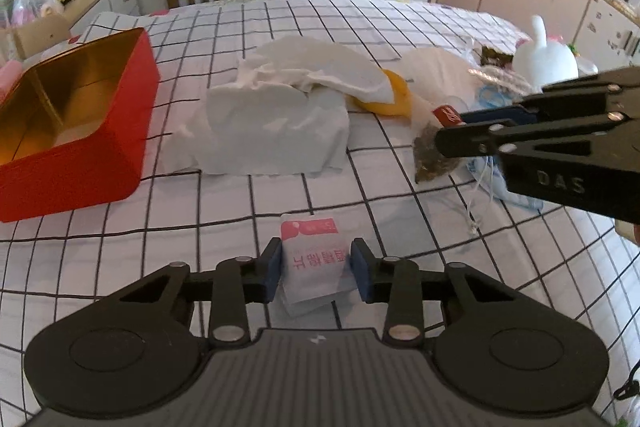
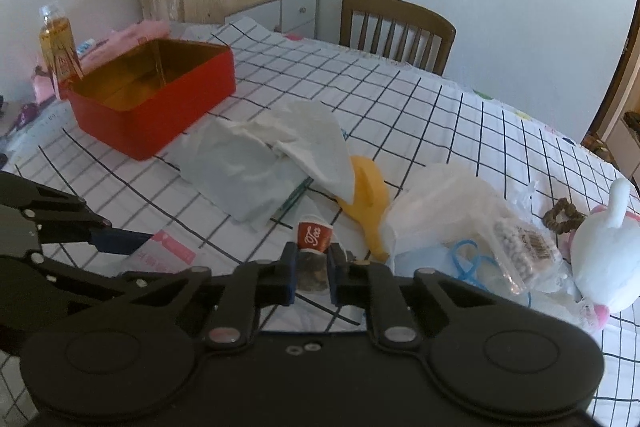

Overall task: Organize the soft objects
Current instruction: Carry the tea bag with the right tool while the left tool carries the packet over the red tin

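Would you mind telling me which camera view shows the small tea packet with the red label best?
The right wrist view: the tea packet sits centred there, its red label facing the camera, pinched in the right gripper. In the left wrist view the tea packet appears only sideways at the right, partly covered by that gripper's fingers.

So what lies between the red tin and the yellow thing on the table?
The white tissue pack, with loose tissue spilling toward the yellow thing. It shows in both wrist views, right of the red tin.

Right tool (image 2: 313,277) clamped on tea sachet (image 2: 314,247) beside tissue pack (image 2: 256,171)
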